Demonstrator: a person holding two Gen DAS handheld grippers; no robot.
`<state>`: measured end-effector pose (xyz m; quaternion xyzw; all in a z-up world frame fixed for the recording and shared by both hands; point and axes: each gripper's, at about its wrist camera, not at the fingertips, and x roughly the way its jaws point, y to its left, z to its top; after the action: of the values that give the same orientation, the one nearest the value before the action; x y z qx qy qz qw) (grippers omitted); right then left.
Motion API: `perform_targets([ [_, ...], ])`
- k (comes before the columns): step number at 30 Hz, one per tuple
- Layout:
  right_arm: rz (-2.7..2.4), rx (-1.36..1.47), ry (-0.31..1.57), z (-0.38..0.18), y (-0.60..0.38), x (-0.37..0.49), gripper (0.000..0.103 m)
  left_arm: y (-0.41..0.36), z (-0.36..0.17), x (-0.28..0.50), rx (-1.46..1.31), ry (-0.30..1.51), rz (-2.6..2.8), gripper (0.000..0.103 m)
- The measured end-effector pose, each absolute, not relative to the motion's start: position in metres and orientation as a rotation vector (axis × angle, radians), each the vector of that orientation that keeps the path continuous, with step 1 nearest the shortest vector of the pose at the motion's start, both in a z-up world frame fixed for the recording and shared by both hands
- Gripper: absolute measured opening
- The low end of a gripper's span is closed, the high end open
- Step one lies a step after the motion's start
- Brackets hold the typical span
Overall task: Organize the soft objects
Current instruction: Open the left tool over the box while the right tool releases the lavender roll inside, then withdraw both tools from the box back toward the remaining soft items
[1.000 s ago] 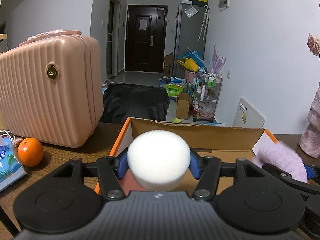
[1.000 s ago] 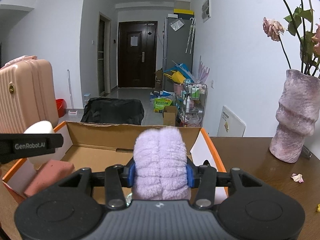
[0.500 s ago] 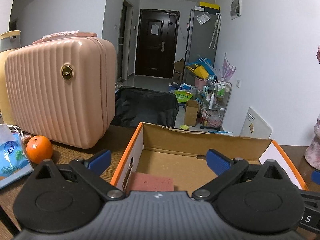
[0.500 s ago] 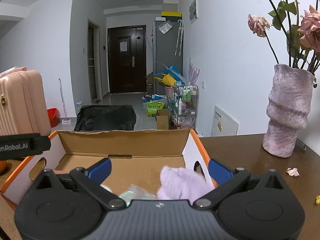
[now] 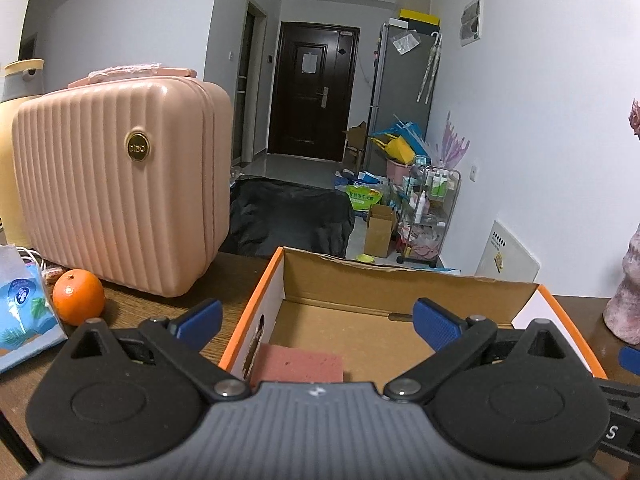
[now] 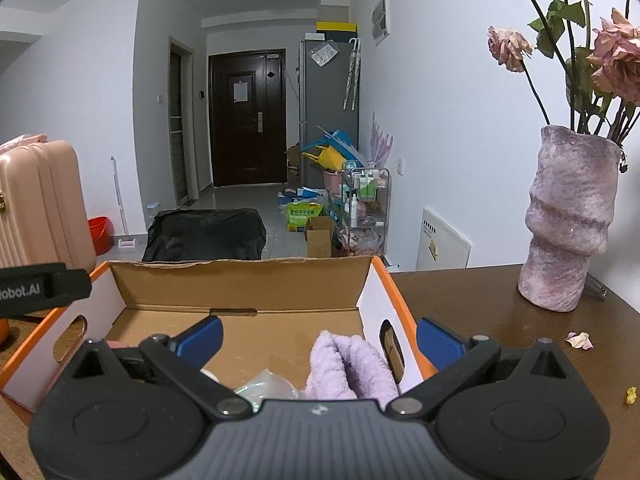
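Over the box, left wrist view: the left hand-held gripper (image 5: 316,320) hangs above the near-left part of the cardboard box (image 5: 408,286), which stands on the table (image 5: 236,276).
Left jaws: spread as wide as they go, blue pads well apart, nothing between them and nothing touched.
Task's thing here: a pink sponge block (image 5: 298,362) lies flat on the box floor, straight ahead and below the jaws, against the left wall, its long side running left to right.
Bystanders: pink suitcase (image 5: 120,184) and orange (image 5: 78,297), outside the box on the left.
Over the box, right wrist view: the right hand-held gripper (image 6: 318,338) sits above the near-right part of the same box.
Right jaws: fully spread, empty, pads clear of everything.
Task's thing here: a lilac fluffy cloth (image 6: 352,366) rests inside the box just below and slightly right of centre, folded, its length pointing away from the camera; a clear plastic bit (image 6: 268,386) lies beside it.
Nearer hand: right for the cloth, left for the sponge.
Judgement: both pieces look deposited; the next pick probably lies outside the box.
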<state>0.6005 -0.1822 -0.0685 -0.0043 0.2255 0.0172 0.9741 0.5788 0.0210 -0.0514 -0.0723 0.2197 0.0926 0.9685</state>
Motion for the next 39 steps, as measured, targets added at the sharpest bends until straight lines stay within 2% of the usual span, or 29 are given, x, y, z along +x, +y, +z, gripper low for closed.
perform_targets([
  [39, 0.105, -0.034, 0.433, -0.063, -0.183, 0.51, 0.103, 0.04, -0.046, 0.477, -0.095, 0.412, 0.174, 0.103],
])
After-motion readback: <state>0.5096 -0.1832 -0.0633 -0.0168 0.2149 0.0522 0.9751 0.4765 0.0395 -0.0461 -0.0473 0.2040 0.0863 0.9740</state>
